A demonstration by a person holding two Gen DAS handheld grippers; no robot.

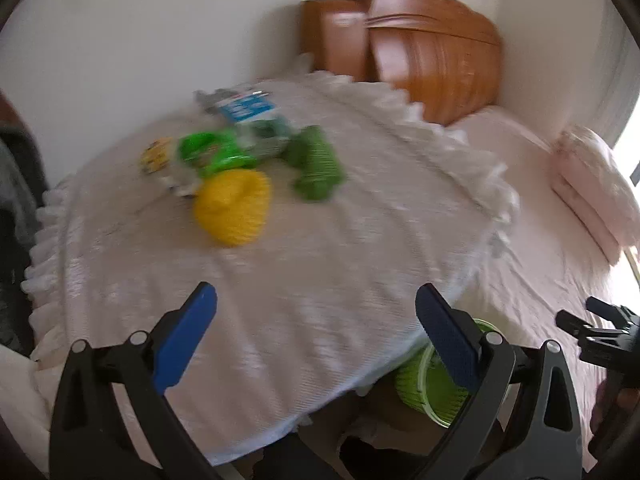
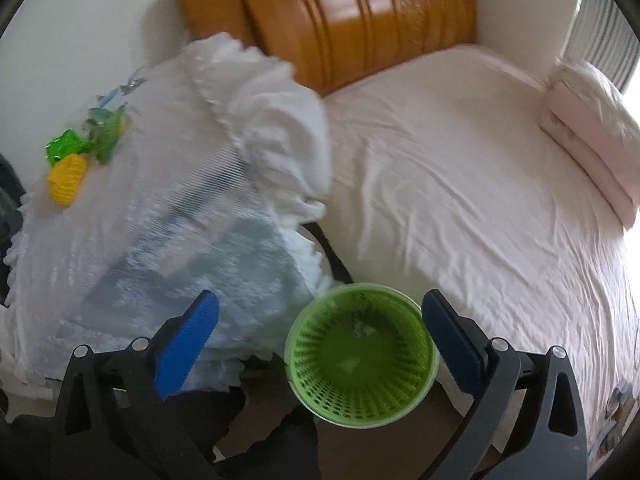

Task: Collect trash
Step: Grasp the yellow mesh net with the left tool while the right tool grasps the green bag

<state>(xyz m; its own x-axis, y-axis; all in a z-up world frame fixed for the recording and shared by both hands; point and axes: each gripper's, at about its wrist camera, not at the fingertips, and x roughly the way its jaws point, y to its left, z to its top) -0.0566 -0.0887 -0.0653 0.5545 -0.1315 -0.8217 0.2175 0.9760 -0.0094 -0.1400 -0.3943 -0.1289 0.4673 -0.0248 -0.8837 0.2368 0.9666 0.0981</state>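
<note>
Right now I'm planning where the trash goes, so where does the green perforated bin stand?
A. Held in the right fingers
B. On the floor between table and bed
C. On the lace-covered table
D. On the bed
B: the green perforated bin stands on the floor, below the lace-covered table edge and beside the bed, with both grippers open.

Table cover (image 1: 304, 240): white cloth, woven texture, frilled edge; bedsheet (image 2: 460, 184): pale matt cloth, creased. Headboard (image 2: 352, 16): glossy orange-brown wood with grooved panels; bin (image 2: 360, 356): light green perforated plastic; yellow net sleeve (image 1: 232, 212) and green net sleeve (image 1: 318, 164): ribbed foam mesh. Green wrapper (image 1: 208, 152): shiny crinkled film; left gripper (image 1: 316, 320) and right gripper (image 2: 320, 324): matt black plastic arms, textured blue pads.
</note>
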